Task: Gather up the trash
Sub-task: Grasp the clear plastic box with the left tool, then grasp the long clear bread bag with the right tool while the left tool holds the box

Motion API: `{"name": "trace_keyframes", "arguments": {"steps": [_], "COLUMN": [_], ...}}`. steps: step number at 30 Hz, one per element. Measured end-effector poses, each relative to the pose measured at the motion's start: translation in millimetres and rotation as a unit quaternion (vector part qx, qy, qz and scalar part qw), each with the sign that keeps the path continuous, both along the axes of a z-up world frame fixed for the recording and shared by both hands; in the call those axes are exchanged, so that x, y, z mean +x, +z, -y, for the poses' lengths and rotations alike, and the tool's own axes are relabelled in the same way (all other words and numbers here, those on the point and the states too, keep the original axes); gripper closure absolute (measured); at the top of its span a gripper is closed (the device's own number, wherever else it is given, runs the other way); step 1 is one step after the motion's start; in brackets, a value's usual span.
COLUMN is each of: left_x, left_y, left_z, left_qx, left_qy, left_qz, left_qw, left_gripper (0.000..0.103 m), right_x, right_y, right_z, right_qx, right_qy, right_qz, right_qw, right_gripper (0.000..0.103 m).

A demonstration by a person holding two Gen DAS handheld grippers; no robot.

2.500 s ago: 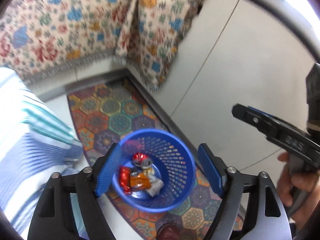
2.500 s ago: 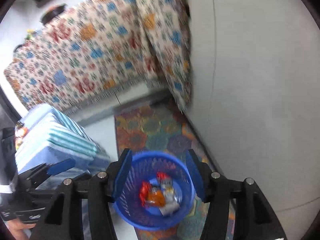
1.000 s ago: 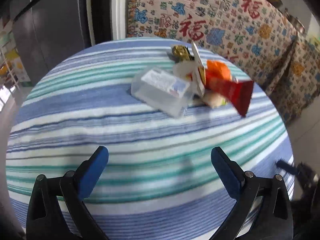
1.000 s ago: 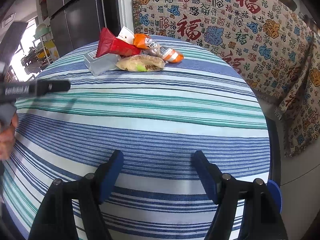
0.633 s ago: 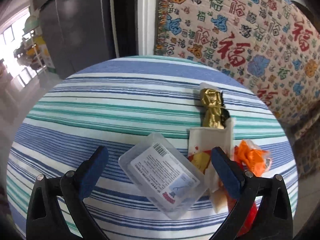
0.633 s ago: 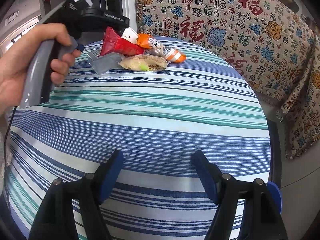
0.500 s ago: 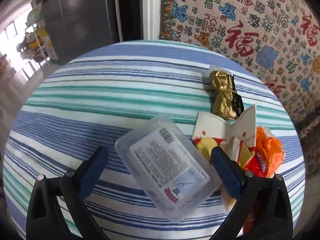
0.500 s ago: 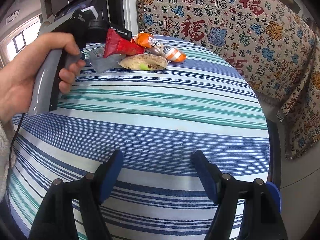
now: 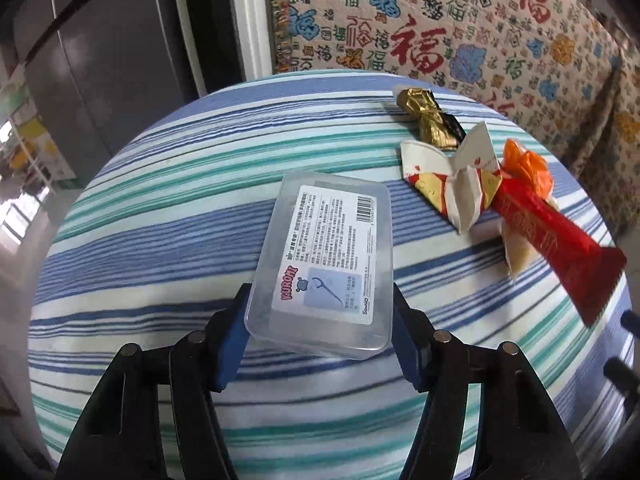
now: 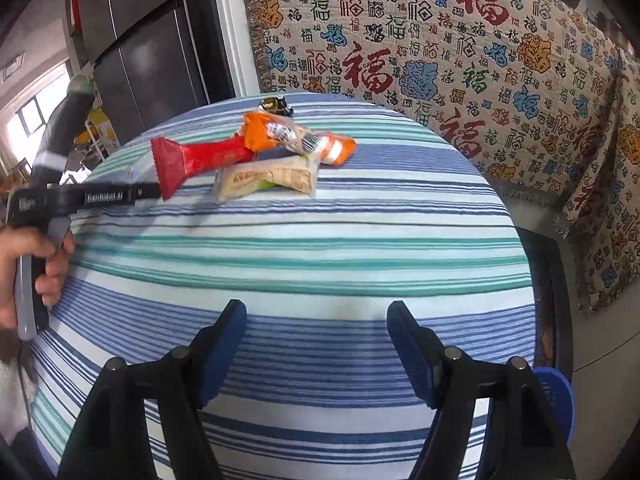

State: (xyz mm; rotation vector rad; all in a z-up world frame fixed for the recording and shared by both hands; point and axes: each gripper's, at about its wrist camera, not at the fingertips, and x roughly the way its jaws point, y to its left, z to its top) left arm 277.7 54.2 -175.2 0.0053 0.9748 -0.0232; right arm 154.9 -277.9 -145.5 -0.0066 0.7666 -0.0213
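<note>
Left tool (image 9: 318,320) closing around box (image 9: 326,260)

A round table (image 10: 320,264) is covered by a cloth striped in blue, teal and white, and all items are carried directly on this cloth. A clear plastic box (image 9: 326,260) with a printed label is located near the middle of the left wrist view, with a gold wrapper (image 9: 430,120), a torn white paper wrapper (image 9: 452,184), a red packet (image 9: 556,248) and an orange wrapper (image 9: 528,172) grouped beside it. In the right wrist view, a beige snack pack (image 10: 266,178) and an orange-and-white packet (image 10: 334,148) are seen lying in the same cluster, partly overlapped by the red packet and orange wrapper.
</note>
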Motion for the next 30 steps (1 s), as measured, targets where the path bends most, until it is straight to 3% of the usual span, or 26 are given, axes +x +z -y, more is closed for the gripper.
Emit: {"name": "trace_keyframes", "arguments": {"steps": [3, 7, 10, 14, 15, 16, 17, 20, 25, 27, 28, 29, 30], "left_x": [-24.5, -60.3, -70.8, -71.0, -70.6, -70.4, -71.8, -69.7, -69.8, -70.4, -71.2, -73.0, -74.4], "left_y": [1.6, 1.7, 0.8, -1.0, -1.4, -1.4, -1.7, -1.6, -1.0, -2.8, -3.5, -4.0, -4.5], "left_z": [-13.7, -24.4, -25.7, -24.1, -25.7, -27.8, -30.6, -38.4, -53.1, -56.8, -57.9, -57.9, -57.3], "left_qx": [-0.018, -0.025, -0.03, -0.018, -0.019, -0.019, -0.019, -0.02, -0.023, -0.016, -0.014, -0.013, -0.011], "left_qy": [-0.006, -0.009, -0.011, -0.035, -0.038, -0.041, -0.042, -0.037, -0.018, -0.011, -0.01, -0.009, -0.011], "left_qz": [-0.015, 0.002, 0.015, 0.029, 0.029, 0.03, 0.03, 0.027, 0.02, 0.016, 0.015, 0.016, 0.017], "left_qw": [0.9997, 0.9996, 0.9994, 0.9988, 0.9987, 0.9985, 0.9985, 0.9987, 0.9994, 0.9997, 0.9997, 0.9997, 0.9997], "left_gripper": [0.038, 0.038, 0.037, 0.037, 0.036, 0.036, 0.035, 0.035, 0.03, 0.022, 0.019, 0.019, 0.017], "right_x": [17.6, 56.8, 82.1, 107.6, 110.6, 111.8, 115.2, 109.3, 62.2, 41.1, 35.8, 32.3, 32.3], "right_y": [11.7, 22.1, 23.9, 5.9, 3.6, 5.0, 4.5, 8.9, 28.0, 36.3, 39.8, 43.5, 45.8], "right_z": [-16.6, 1.7, 32.9, 57.7, 55.5, 49.6, 43.6, 14.1, -45.5, -59.8, -62.2, -64.6, -67.5], "right_qx": [0.019, 0.035, 0.09, 0.208, 0.218, 0.214, 0.222, 0.2, 0.145, 0.089, 0.061, 0.017, -0.027], "right_qy": [0.02, -0.033, -0.059, -0.057, -0.045, -0.025, 0.006, 0.081, 0.234, 0.247, 0.24, 0.222, 0.204], "right_qz": [0.013, 0.008, 0.005, -0.004, -0.002, 0.002, -0.009, -0.044, -0.114, -0.102, -0.088, -0.061, -0.033], "right_qw": [1.0, 0.999, 0.994, 0.976, 0.975, 0.976, 0.975, 0.975, 0.955, 0.959, 0.965, 0.973, 0.978], "right_gripper": [0.029, 0.029, 0.029, 0.03, 0.03, 0.042, 0.065, 0.088, 0.088, 0.07, 0.037, 0.025, 0.025]}}
